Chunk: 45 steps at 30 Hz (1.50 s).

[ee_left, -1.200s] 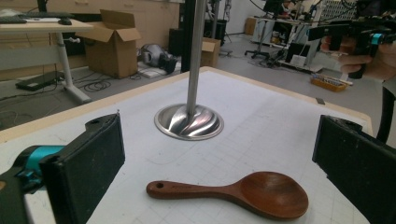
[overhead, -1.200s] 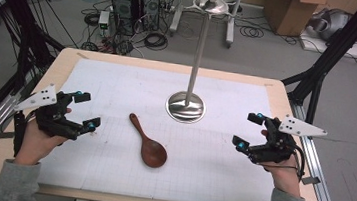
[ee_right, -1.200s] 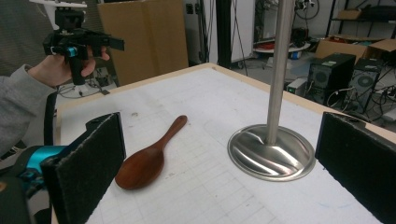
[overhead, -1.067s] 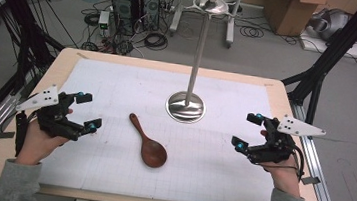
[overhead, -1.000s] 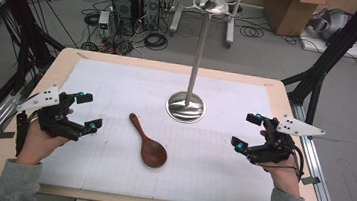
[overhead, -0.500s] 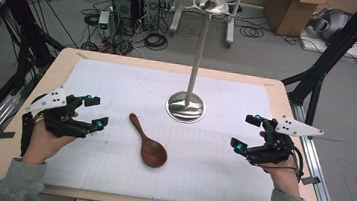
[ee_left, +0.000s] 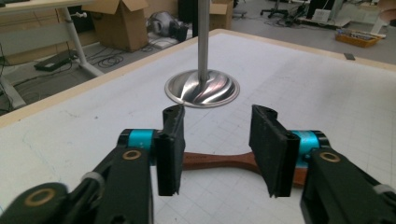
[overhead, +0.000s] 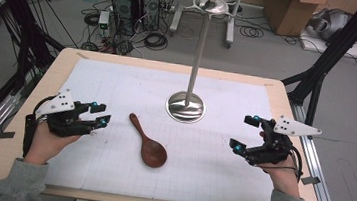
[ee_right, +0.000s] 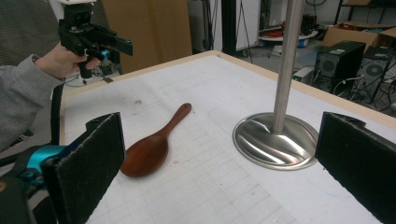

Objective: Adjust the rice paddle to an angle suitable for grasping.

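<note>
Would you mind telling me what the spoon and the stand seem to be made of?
The spoon looks like dark reddish-brown wood with a smooth, slightly glossy finish. The stand appears to be polished metal, likely steel: its base mirrors the surroundings and its pole shines silver.

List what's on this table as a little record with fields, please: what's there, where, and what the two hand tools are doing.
Surface: wooden-edged table under a white gridded mat
Spoon: dark brown wooden spoon, lying flat, bowl toward the person
Stand: shiny metal pole stand with round base, upright, behind the spoon, apart from it
Left gripper: fingers open, holding nothing, facing the spoon
Right gripper: fingers open wide, holding nothing
</note>
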{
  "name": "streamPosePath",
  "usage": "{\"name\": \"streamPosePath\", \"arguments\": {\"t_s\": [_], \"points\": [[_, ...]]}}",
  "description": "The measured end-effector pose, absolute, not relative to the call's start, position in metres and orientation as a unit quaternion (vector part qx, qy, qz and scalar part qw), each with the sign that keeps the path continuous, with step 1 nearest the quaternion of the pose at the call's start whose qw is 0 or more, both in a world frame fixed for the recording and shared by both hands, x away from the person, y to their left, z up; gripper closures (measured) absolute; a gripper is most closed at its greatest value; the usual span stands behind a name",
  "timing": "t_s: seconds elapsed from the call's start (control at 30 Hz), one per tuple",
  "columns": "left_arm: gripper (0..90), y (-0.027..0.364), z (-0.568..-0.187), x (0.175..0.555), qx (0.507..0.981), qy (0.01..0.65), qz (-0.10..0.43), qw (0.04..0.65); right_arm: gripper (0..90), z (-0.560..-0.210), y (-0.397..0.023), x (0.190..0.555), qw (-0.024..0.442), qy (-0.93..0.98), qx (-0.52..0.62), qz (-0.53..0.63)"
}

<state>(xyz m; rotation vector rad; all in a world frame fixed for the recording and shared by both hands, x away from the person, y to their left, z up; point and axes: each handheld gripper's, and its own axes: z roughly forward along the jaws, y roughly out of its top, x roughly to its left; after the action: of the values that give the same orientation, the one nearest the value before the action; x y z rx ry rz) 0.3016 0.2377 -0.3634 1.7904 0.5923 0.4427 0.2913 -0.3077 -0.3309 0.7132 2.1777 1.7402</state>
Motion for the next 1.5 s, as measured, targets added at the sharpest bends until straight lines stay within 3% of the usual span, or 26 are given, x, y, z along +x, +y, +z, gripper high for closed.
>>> {"name": "streamPosePath", "arguments": {"t_s": [0.07, 0.1, 0.17, 0.2, 0.3, 1.5], "points": [[60.0, 0.236, -0.365, 0.302, 0.765, 0.25, 0.196, 0.56, 0.4, -0.331, -0.308, 0.291, 0.132, 0.75, 0.245, 0.599], [70.1, 0.234, -0.367, 0.302, 0.771, 0.253, 0.213, 0.545, 0.4, -0.331, -0.307, 0.291, 0.132, 0.75, 0.245, 0.6], [72.9, 0.233, -0.369, 0.302, 0.773, 0.256, 0.213, 0.541, 0.4, -0.331, -0.307, 0.291, 0.13, 0.751, 0.246, 0.599], [79.4, 0.233, -0.369, 0.303, 0.774, 0.256, 0.212, 0.538, 0.4, -0.332, -0.307, 0.292, 0.13, 0.752, 0.246, 0.598], [87.3, 0.231, -0.372, 0.303, 0.778, 0.259, 0.209, 0.532, 0.4, -0.332, -0.306, 0.292, 0.126, 0.753, 0.248, 0.597], [89.2, 0.178, -0.393, 0.32, 0.801, 0.27, 0.148, 0.513, 0.4, -0.336, -0.305, 0.288, 0.123, 0.766, 0.25, 0.579]]}}
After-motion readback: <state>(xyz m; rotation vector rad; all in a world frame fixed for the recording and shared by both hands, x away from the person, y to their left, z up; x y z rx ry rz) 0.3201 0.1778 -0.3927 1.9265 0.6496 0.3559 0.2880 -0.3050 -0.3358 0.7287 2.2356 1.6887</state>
